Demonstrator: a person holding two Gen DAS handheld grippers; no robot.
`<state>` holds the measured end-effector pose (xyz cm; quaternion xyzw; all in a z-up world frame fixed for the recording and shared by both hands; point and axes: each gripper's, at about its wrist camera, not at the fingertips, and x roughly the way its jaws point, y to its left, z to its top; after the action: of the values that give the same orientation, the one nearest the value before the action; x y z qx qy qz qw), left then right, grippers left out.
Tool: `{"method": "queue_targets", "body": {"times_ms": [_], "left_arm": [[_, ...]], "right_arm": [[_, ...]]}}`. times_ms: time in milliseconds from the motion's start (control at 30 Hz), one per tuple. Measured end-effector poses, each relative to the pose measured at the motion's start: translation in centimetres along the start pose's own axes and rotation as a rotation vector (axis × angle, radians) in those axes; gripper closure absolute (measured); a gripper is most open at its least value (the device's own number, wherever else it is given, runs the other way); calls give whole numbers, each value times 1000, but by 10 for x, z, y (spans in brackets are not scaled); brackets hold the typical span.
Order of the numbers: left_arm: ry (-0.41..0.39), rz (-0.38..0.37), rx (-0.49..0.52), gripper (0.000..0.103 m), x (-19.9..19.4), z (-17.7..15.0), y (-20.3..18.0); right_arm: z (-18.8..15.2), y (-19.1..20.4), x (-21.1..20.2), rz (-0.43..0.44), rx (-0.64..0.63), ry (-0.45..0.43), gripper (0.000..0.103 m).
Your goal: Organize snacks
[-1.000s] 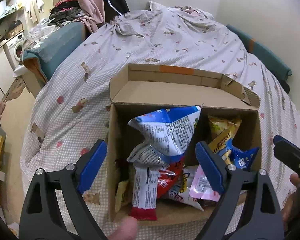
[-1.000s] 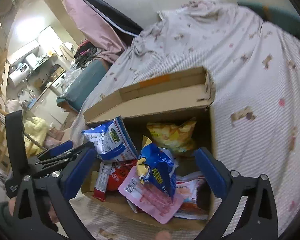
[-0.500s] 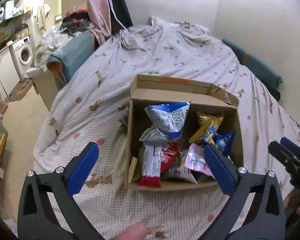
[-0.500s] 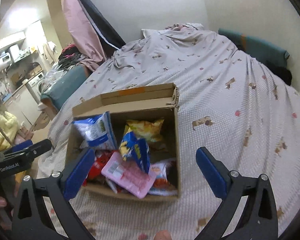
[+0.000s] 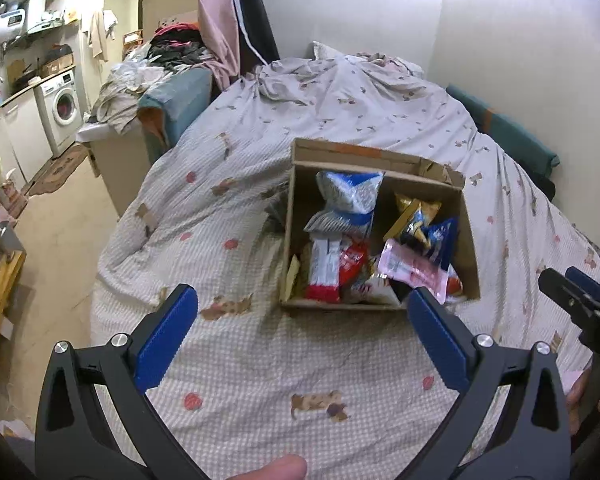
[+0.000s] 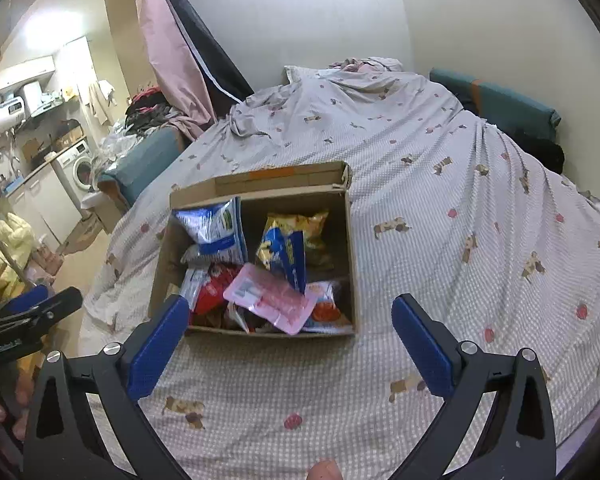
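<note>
An open cardboard box (image 5: 470, 236) (image 6: 350, 248) sits on the bed, holding several snack packs: a blue and white bag (image 5: 350, 196) (image 6: 214, 228), a yellow bag (image 6: 300, 224), a pink pack (image 5: 414, 270) (image 6: 270, 296) and a red pack (image 5: 352, 262). My left gripper (image 5: 302, 320) hovers open over the bedcover on the near side of the box, nothing between its blue pads. My right gripper (image 6: 290, 326) also stands open and empty, just short of the box's near edge. Each gripper shows at the other view's edge.
The bed (image 5: 300, 380) has a checked cover with small animal prints and drops off to the floor (image 5: 60, 232) at the left. A washing machine (image 5: 64, 106), cabinets and piled clothes stand at the far left. A wall and teal cushion (image 6: 500, 102) bound the right.
Both grippers have pulled back and risen away from the box, which now looks smaller and farther. The left jaws stand wider than a second ago. The snacks stayed in the box.
</note>
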<state>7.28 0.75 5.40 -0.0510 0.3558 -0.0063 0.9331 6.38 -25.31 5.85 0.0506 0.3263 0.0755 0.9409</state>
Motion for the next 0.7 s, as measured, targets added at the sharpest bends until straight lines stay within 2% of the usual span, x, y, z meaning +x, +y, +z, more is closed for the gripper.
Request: {"method": "queue_targets", "body": {"times_ms": [133, 267, 400, 533, 700], "left_arm": [[-8, 17, -13, 0, -6, -17, 7], [25, 26, 15, 0, 2, -32, 7], [14, -11, -17, 0, 5, -30, 11], [4, -7, 0, 0, 8, -29, 6], [15, -24, -15, 0, 11, -27, 6]], "right_arm": [[-16, 3, 0, -11, 0, 4, 0], [-24, 8, 4, -11, -13, 15, 0], [-27, 10, 15, -21, -8, 28, 0], [-28, 13, 31, -68, -19, 49, 0], [-30, 15, 40, -74, -21, 63, 0]]}}
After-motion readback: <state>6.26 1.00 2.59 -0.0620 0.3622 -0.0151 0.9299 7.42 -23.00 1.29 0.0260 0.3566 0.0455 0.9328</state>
